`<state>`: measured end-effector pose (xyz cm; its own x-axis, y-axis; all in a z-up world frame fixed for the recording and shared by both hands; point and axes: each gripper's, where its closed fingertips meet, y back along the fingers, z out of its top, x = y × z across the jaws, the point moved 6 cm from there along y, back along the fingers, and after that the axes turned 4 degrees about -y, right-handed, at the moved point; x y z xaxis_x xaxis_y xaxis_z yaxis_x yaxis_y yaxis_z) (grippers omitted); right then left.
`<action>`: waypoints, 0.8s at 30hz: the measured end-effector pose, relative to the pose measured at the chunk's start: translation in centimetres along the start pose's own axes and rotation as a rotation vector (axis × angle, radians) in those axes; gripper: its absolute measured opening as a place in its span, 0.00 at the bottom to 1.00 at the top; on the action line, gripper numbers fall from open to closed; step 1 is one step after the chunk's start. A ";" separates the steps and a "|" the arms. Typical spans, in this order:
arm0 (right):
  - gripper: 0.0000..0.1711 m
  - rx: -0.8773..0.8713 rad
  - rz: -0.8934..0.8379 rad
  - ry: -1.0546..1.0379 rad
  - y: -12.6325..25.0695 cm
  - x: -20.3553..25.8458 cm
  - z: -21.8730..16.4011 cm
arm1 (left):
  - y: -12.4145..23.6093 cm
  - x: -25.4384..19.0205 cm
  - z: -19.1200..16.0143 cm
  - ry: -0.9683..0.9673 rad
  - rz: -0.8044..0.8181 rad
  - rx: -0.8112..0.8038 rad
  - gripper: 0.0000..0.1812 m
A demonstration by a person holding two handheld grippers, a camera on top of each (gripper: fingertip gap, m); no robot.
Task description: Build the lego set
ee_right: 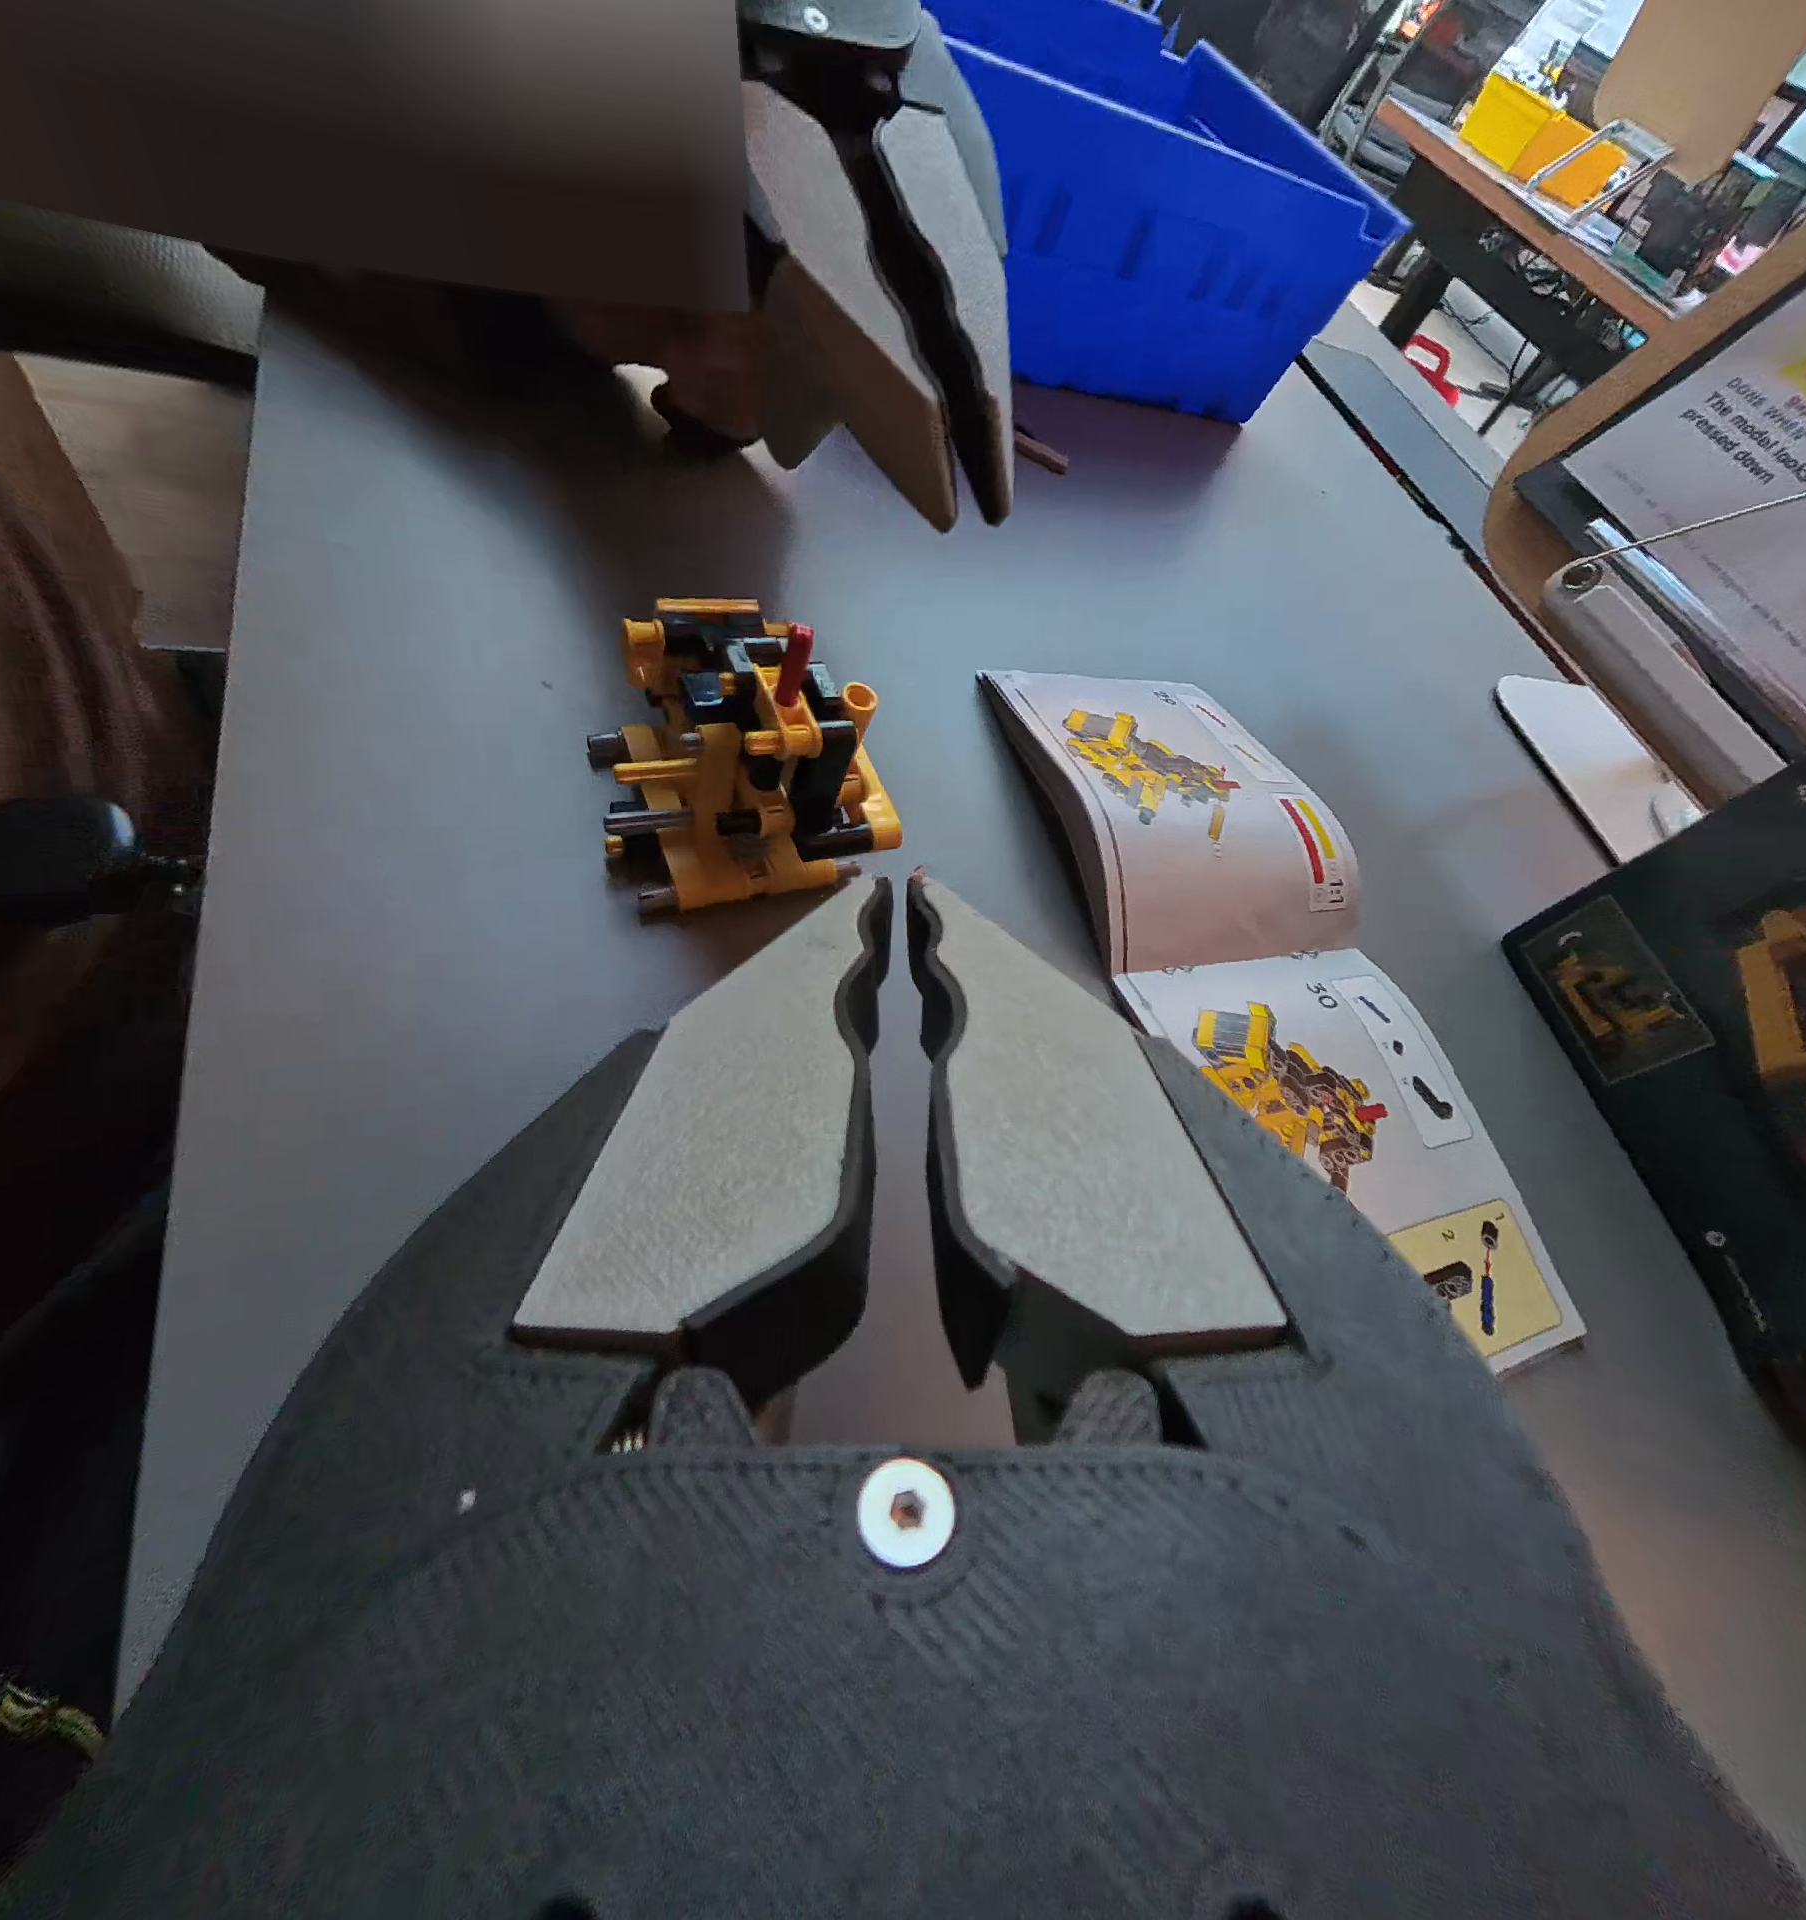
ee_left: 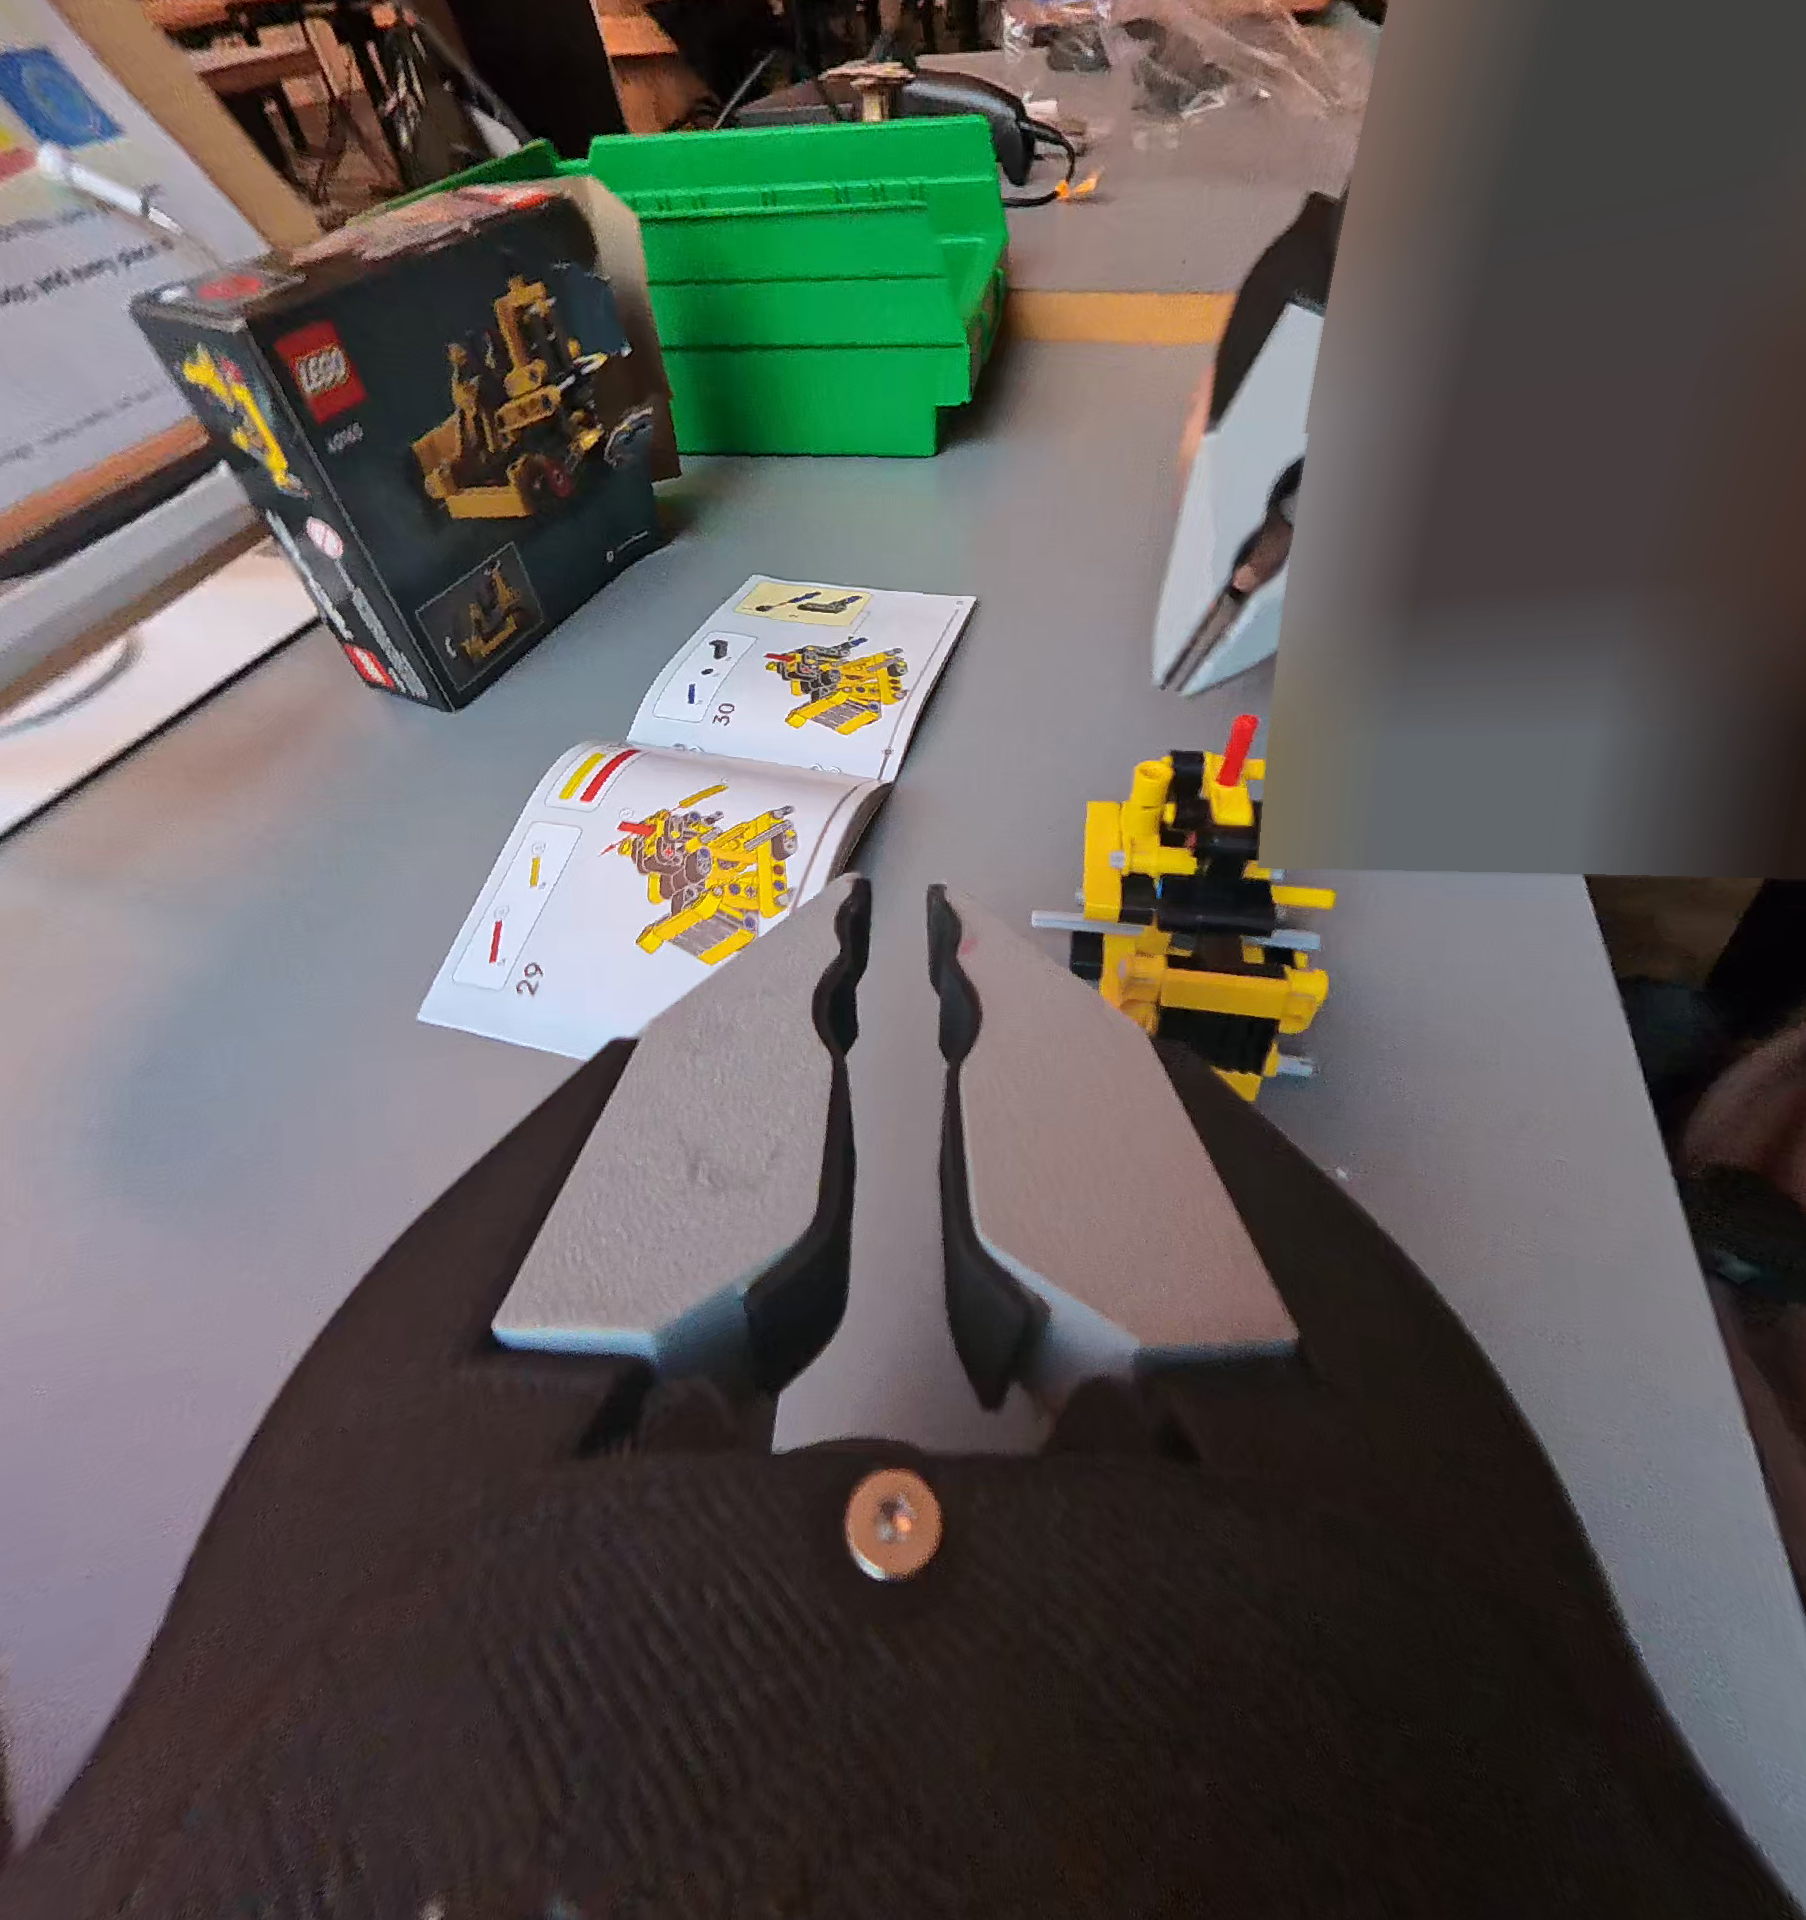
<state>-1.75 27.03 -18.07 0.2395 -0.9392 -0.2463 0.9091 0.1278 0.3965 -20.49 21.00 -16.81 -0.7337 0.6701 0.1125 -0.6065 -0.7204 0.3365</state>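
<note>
A partly built yellow and black lego model (ee_left: pixel 1200 914) with a red pin on top stands on the grey table (ee_left: pixel 203 1091). It also shows in the right wrist view (ee_right: pixel 743 758). An open instruction booklet (ee_left: pixel 712 800) lies beside it, also in the right wrist view (ee_right: pixel 1221 935). My left gripper (ee_left: pixel 894 899) is empty, its jaws nearly together, just left of the model. My right gripper (ee_right: pixel 899 883) is shut and empty, its tips just short of the model's near side. Each gripper shows in the other's view: right (ee_left: pixel 1179 675), left (ee_right: pixel 966 509).
The dark lego box (ee_left: pixel 411 447) stands behind the booklet, with a green bin (ee_left: pixel 805 301) behind it. A blue bin (ee_right: pixel 1138 239) sits at the far end. A grey stand (ee_right: pixel 1626 665) and a board are at the right. The table edge (ee_left: pixel 1626 1039) runs close to the model. The gap from one gripper's tips to the other's is roughly 11 cm.
</note>
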 end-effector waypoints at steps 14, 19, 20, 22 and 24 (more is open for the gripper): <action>0.02 0.028 0.015 0.016 -0.1 0.0 -0.4 | -0.2 0.2 -0.1 0.125 -0.143 -0.003 0.11; 0.07 -0.011 0.072 0.006 -0.1 0.5 0.1 | -0.2 -3.9 0.6 0.045 -0.352 -0.030 0.14; 0.08 -0.020 0.087 0.005 -0.2 0.7 0.2 | -0.3 -4.5 0.5 0.012 -0.358 -0.012 0.15; 0.09 -0.038 0.106 -0.004 -0.2 0.9 0.5 | -0.5 -5.1 0.4 -0.040 -0.335 0.011 0.16; 0.10 -0.056 0.119 -0.018 -0.4 1.1 0.8 | -0.9 -5.5 0.5 -0.042 -0.321 0.026 0.15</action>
<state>-2.12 25.71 -17.75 0.3412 -0.9218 -0.1839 0.8922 0.2560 0.3720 -15.78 18.09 -17.30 -0.4926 0.8695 0.0354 -0.7962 -0.4667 0.3851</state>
